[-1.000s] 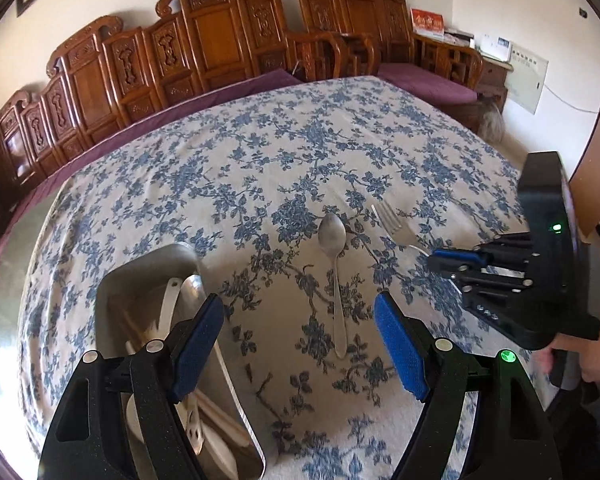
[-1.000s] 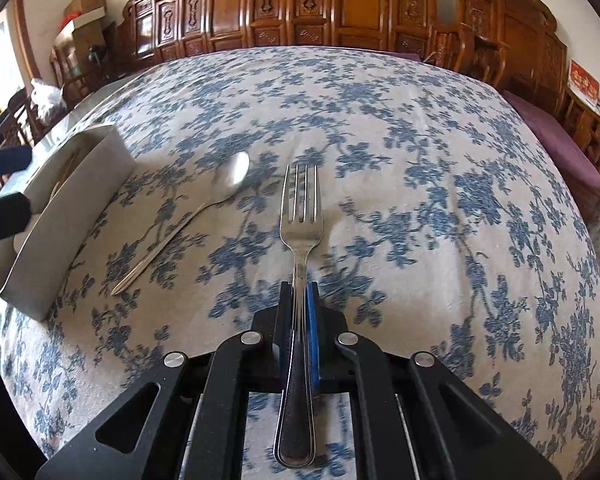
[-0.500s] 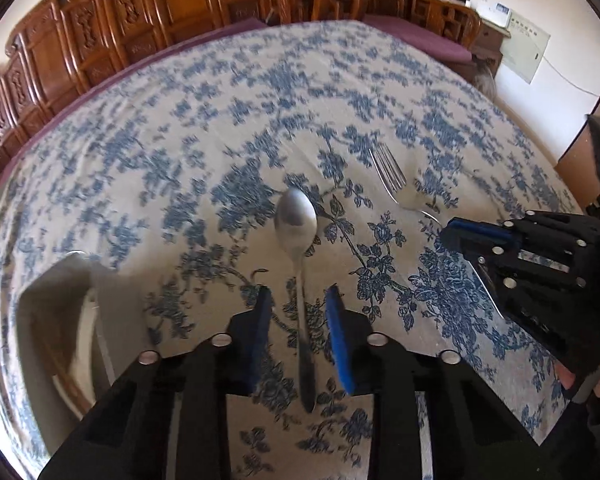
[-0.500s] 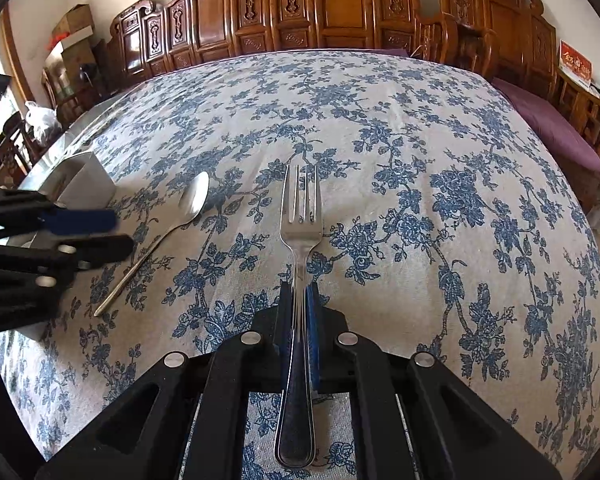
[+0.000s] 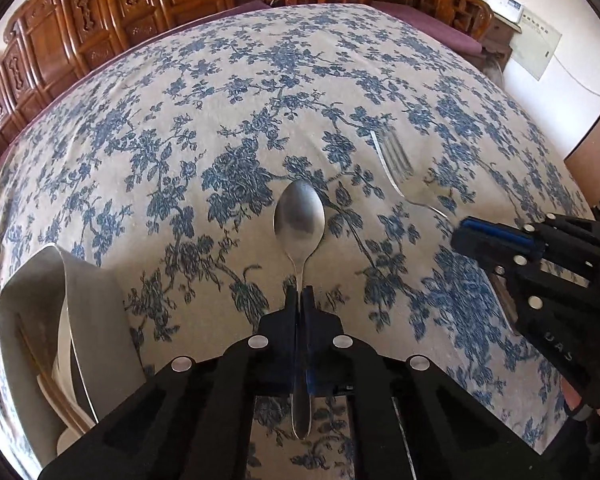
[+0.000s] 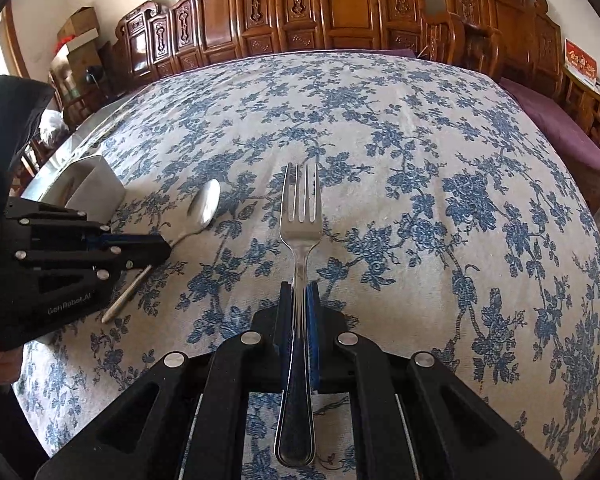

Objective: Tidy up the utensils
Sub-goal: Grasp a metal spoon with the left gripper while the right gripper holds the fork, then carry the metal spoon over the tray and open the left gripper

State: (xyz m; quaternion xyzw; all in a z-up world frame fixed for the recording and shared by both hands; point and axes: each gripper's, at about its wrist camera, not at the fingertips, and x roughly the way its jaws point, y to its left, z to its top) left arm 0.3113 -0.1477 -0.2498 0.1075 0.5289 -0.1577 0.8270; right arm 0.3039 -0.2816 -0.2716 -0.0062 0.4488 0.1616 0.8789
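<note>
Clamping a utensil in each hand, I am working over a surface point(image 6: 440, 128) draped in a blue-flowered cloth, with carved wooden chairs point(image 6: 340, 8) ringing its far side. My left gripper point(image 5: 299, 294) is pinching the spoon point(image 5: 299, 220) by the neck of its handle, jaws drawn together until only the thin stem is separating the pads, the bowl pointing away from me and the handle's end running back between the fingers; the right wrist view is showing that handle slanting down to the cloth, so I am judging it barely lifted, if at all. My right gripper point(image 6: 299, 292) is squeezing the fork point(image 6: 301, 208) the same way, closed tight on the shank, tines forward and level with the cloth. I am holding both by the narrow part, I judge, because it is keeping each head steady and aimed along the fingers for a clean drop. The metal tray point(image 5: 32, 280), already carrying pale utensils whose kind I cannot make out, is sitting just to the left of the spoon, near the edge. Next, by my reckoning, I am carrying the spoon to it, then the fork, minding that slim polished stems are prone to swivelling in the pads.
</note>
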